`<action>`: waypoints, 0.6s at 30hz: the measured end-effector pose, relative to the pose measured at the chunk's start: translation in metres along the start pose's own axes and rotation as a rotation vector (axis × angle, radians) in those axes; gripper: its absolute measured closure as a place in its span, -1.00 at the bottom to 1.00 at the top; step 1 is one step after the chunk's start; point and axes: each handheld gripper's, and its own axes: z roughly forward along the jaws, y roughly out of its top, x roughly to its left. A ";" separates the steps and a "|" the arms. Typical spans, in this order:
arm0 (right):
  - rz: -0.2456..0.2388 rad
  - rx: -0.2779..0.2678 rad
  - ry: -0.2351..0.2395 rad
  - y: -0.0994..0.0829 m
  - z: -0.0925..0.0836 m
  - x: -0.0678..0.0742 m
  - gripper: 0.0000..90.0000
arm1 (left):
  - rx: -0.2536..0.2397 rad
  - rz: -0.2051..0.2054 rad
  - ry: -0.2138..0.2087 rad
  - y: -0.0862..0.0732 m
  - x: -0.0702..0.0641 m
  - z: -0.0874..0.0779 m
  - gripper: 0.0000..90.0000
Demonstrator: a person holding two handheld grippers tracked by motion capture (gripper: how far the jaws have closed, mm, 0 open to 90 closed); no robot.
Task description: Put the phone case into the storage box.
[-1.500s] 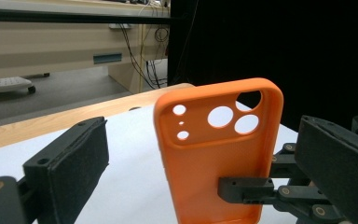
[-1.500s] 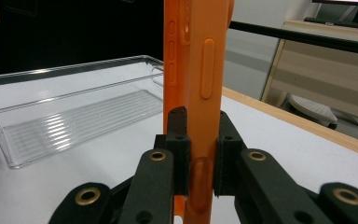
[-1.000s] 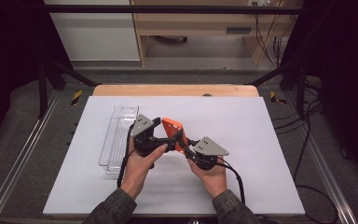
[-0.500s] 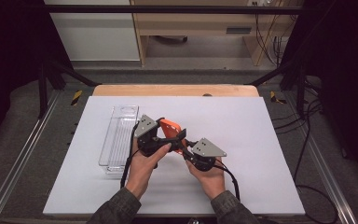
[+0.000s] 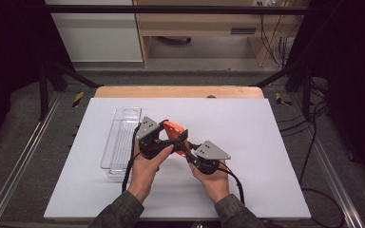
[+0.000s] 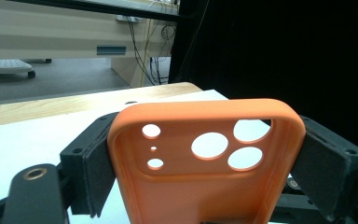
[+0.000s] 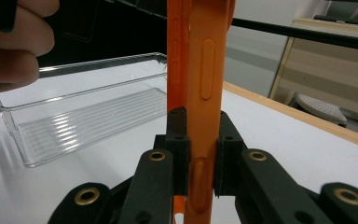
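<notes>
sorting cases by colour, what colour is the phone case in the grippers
Orange, plain; the phone case shows best in the left gripper view.

Both grippers, left gripper [image 5: 164, 137] and right gripper [image 5: 188, 148], are black, each topped with a grey three-cornered plate and trailing a black cable. Brass-ringed screw holes dot the jaws. The sleeves [image 5: 119, 213] are dark olive.

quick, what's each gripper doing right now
left gripper: just closed across the width of the orange phone case.
right gripper: shut on the case's thin edge.
</notes>
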 end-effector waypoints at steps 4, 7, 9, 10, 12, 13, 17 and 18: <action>0.004 -0.004 0.006 0.001 0.000 0.000 0.77 | -0.001 0.008 0.000 0.002 -0.001 -0.002 -0.63; 0.002 -0.004 0.006 0.002 -0.001 0.001 0.77 | -0.001 0.005 0.001 0.002 -0.002 -0.002 -0.63; 0.004 -0.008 0.011 0.003 -0.002 0.000 0.76 | -0.001 0.005 -0.003 0.004 -0.002 -0.003 -0.63; 0.002 -0.009 0.015 0.003 -0.002 0.000 0.75 | -0.001 0.005 -0.003 0.004 -0.002 -0.003 -0.63; 0.002 -0.010 0.024 0.004 -0.004 0.000 0.65 | -0.001 0.012 0.000 0.006 -0.002 -0.003 -0.62; 0.005 -0.008 0.026 0.005 -0.004 0.000 0.58 | -0.002 0.012 0.001 0.007 -0.001 -0.004 -0.63; 0.007 0.007 0.022 0.006 -0.007 -0.003 0.21 | -0.010 0.027 0.014 0.010 0.001 -0.007 -0.63; 0.008 0.012 0.024 0.006 -0.008 -0.003 0.12 | -0.014 0.028 0.018 0.011 0.002 -0.008 -0.62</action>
